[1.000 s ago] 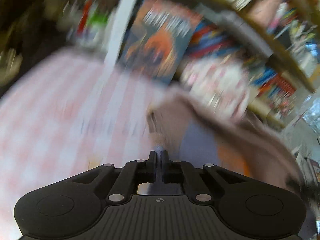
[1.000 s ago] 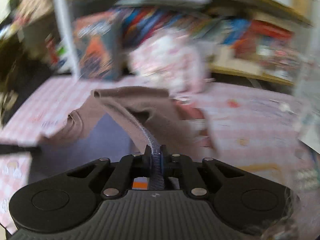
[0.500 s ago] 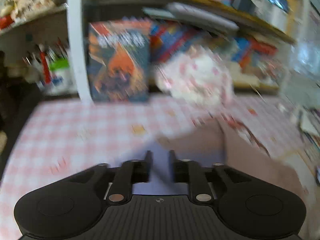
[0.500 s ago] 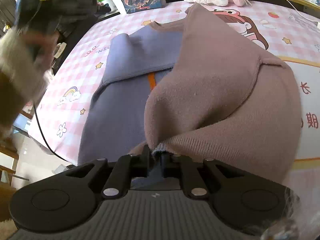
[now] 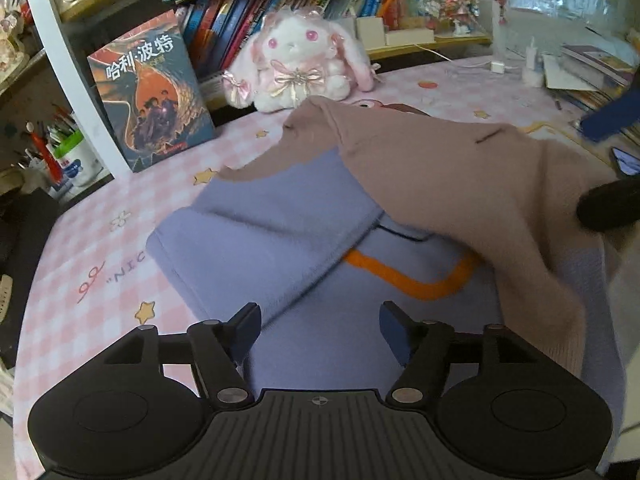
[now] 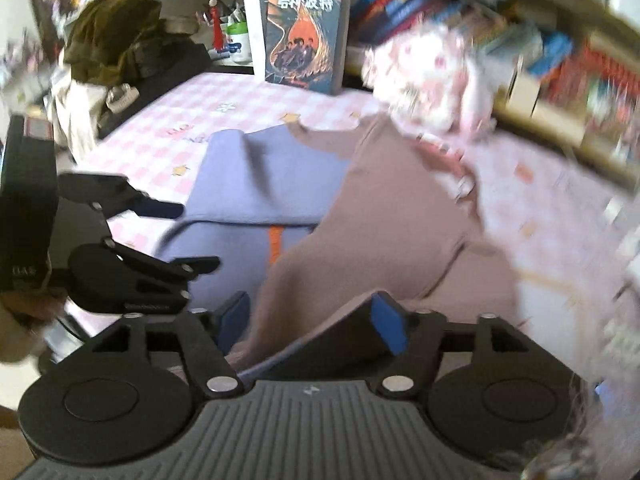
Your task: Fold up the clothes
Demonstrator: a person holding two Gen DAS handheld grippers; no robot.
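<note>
Two grippers above a half-folded sweater (image 5: 448, 184) on a pink checked desk (image 5: 100, 248).

The sweater, mauve-brown outside and lavender inside with an orange stripe (image 5: 408, 280), lies spread across the desk, its brown half turned over the lavender part. The left gripper (image 5: 320, 328) has its jaws apart and opening, with nothing pinched between them and the lavender cloth below. The right gripper (image 6: 310, 320) has its jaws opening too; a brown fold lies loose between them. Behind stand a plush rabbit (image 5: 300, 64) and a book (image 5: 148, 96).
</note>
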